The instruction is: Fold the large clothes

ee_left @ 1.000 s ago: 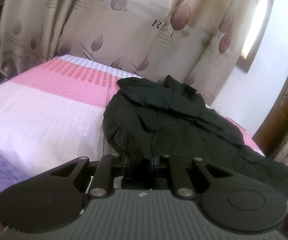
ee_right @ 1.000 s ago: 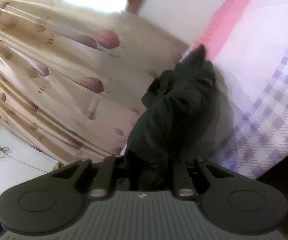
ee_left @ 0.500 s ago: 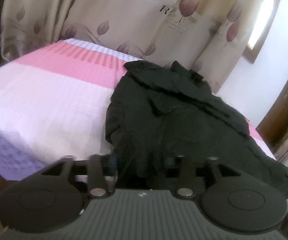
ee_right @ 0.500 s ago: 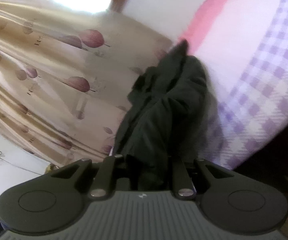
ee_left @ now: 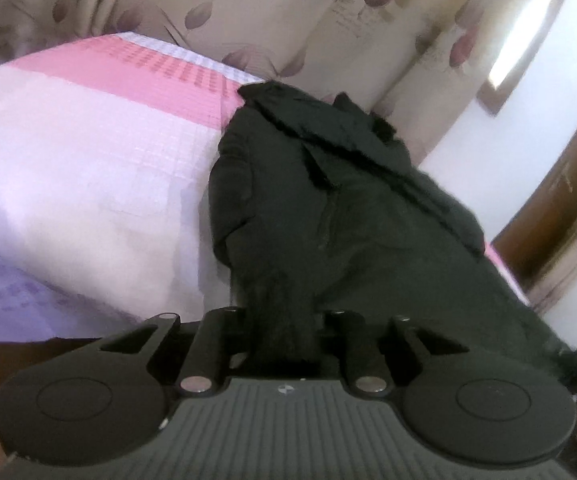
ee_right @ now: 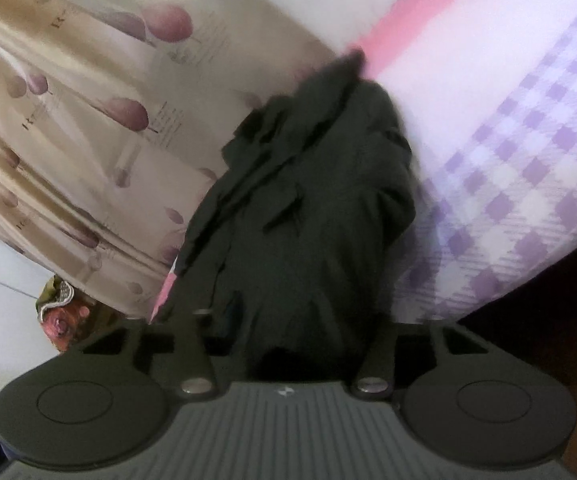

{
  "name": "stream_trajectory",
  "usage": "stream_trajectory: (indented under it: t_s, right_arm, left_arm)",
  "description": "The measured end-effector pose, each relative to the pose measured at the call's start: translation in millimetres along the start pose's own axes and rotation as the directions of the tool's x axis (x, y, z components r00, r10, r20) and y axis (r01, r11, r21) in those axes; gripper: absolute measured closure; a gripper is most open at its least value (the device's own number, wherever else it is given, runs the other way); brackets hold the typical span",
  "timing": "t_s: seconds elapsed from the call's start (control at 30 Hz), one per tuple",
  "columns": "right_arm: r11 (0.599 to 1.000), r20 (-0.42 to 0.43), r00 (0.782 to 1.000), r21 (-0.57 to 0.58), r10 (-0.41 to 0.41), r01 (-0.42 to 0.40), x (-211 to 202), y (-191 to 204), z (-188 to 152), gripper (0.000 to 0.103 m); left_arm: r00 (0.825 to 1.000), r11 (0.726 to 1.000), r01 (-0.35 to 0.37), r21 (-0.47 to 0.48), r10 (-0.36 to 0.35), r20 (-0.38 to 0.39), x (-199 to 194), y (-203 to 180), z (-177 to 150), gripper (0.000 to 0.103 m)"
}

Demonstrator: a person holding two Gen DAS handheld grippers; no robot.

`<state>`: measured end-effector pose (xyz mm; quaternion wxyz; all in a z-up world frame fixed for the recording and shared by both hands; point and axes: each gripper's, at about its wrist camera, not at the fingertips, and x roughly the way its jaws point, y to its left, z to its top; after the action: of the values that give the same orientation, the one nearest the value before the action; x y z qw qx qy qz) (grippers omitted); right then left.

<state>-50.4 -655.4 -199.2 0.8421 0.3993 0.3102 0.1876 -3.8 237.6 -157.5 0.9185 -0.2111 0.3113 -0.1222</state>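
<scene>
Garment: black garment (ee_left: 348,208), large and crumpled, lying on the bed; fills the centre and lower right of the left-wrist frame, the centre of the right-wrist frame (ee_right: 312,208).
Bed: cover in bands, pink at the far end (ee_left: 136,68), pale in the middle, purple check nearest; garment sits on the right part in the left view, the left part in the right view.
Left tongs: left tongs (ee_left: 282,336) at bottom centre, jaws closing with a bunch of black cloth between them; the pads press on it.
Right tongs: right tongs (ee_right: 288,344) at bottom centre, drawn together and clamped on a fold of the same garment.
Surroundings: curtain (ee_left: 288,12) with a leaf print hangs just behind the bed, across the top of the left view and the left half of the right view (ee_right: 88,120).
In the way: the cloth hides the fingertips of both tongs.
Left view only: bright window strip (ee_left: 524,36) at upper right; brown wooden frame (ee_left: 560,200) at right edge.
Right view only: colourful patterned bundle (ee_right: 64,312) at lower left below the curtain; purple check (ee_right: 528,184) shown large at right.
</scene>
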Motion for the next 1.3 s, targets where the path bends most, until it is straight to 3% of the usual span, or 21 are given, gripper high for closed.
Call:
stream_trajectory:
  t_s: [0.27, 0.8, 1.3]
  right_arm:
    - [0.994, 0.064, 0.994, 0.049, 0.090, -0.093, -14, 6, 7, 0.091]
    - [0.966, 0.136, 0.969, 0.128, 0.207, -0.225, -7, 24, 42, 0.091]
    - [0.968, 0.166, 0.959, 0.059, 0.231, -0.243, 23, 52, 109, 0.091]
  left_arm:
    - [0.990, 0.997, 0.072, -0.042, -0.066, 0.127, -29, -11, 16, 0.090]
    - [0.973, 0.992, 0.096, -0.076, -0.078, 0.216, -36, -42, 56, 0.089]
    - [0.954, 0.994, 0.085, -0.073, -0.060, 0.295, -15, -59, 110, 0.089]
